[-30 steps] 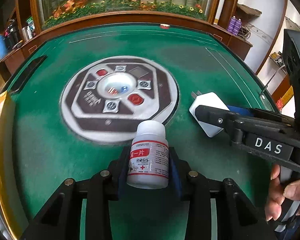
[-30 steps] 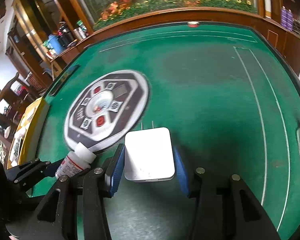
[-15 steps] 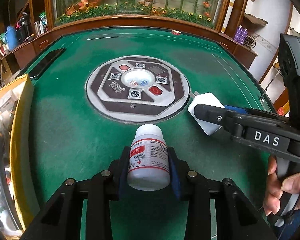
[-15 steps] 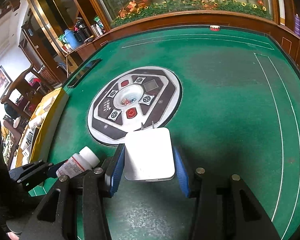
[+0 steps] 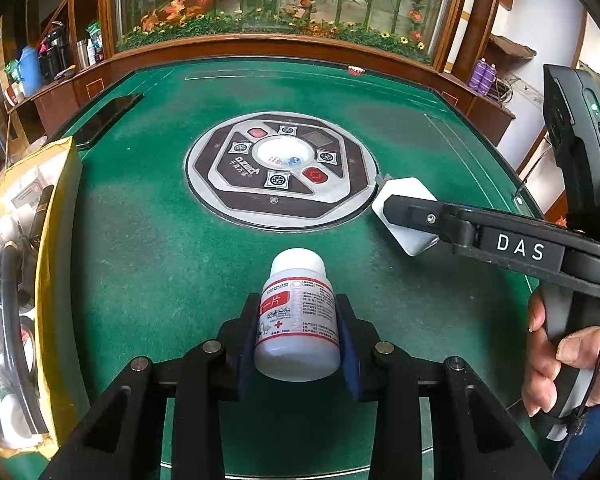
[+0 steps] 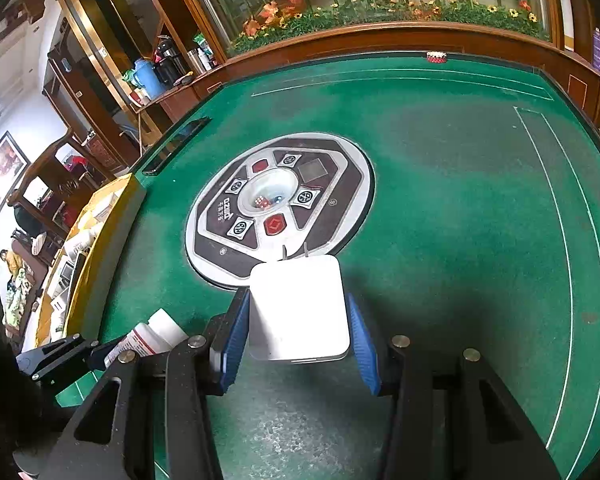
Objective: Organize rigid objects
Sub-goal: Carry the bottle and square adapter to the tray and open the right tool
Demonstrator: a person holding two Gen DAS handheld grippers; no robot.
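Note:
A white pill bottle (image 5: 298, 316) with a red-and-white label lies lengthwise, cap pointing away, clamped between the blue pads of my left gripper (image 5: 298, 340) above the green felt. In the right wrist view the same bottle (image 6: 152, 338) shows at lower left in the left gripper (image 6: 100, 354). My right gripper (image 6: 300, 332) is shut on a flat white plug-in charger (image 6: 300, 308), prongs pointing away. From the left wrist view the charger (image 5: 406, 196) sits in the right gripper (image 5: 404, 216), held by a hand (image 5: 560, 364).
A green mahjong table (image 5: 140, 264) has a round control panel (image 5: 280, 168) with a dice dome in its middle. A yellow box (image 5: 40, 280) of packed items stands at the left edge. A dark phone (image 5: 108, 120) lies far left, and a red chip (image 6: 436, 57) on the far rim.
The left gripper has drawn back toward the near left with the bottle; the panel now sits farther off and the yellow box has come into view. The right gripper's view swung slightly left, charger still held.

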